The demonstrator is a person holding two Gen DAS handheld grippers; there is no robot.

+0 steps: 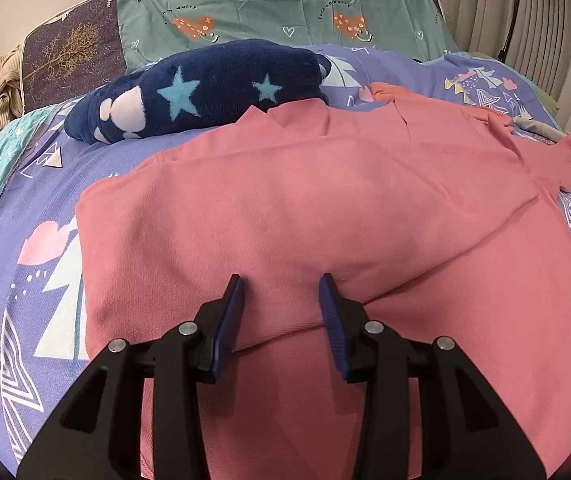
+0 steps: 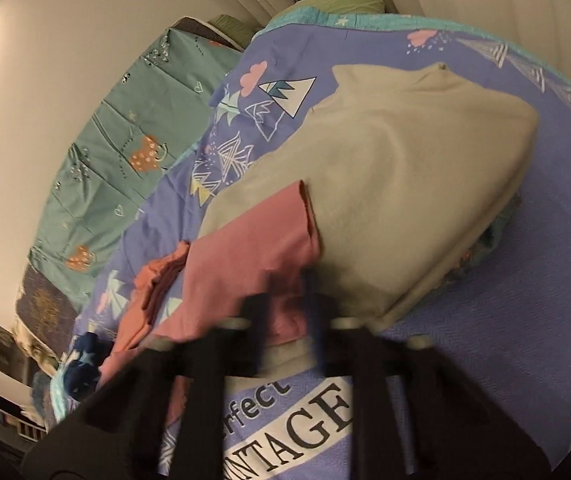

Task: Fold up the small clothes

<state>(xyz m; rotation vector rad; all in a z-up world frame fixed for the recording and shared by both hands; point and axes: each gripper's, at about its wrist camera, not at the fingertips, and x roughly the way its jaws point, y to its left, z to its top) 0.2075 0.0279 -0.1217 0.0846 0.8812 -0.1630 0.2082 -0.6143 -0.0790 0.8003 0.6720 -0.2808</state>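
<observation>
A pink shirt [image 1: 305, 208] lies spread on the purple patterned bedspread [image 1: 9, 280], its lower part folded up over itself. My left gripper [image 1: 281, 292] is open just above the folded edge, holding nothing. In the right wrist view my right gripper [image 2: 285, 304] is blurred by motion, with the pink shirt's sleeve [image 2: 261, 240] between its fingers; whether it grips the sleeve is unclear. The sleeve lies partly over a beige garment [image 2: 405, 168].
A navy star-patterned fleece [image 1: 205, 92] lies behind the shirt. Green pillows [image 1: 285, 4] stand at the headboard. A grey garment's edge [image 1: 541, 136] shows at the right. An orange-pink folded piece [image 2: 157, 280] lies left of the sleeve.
</observation>
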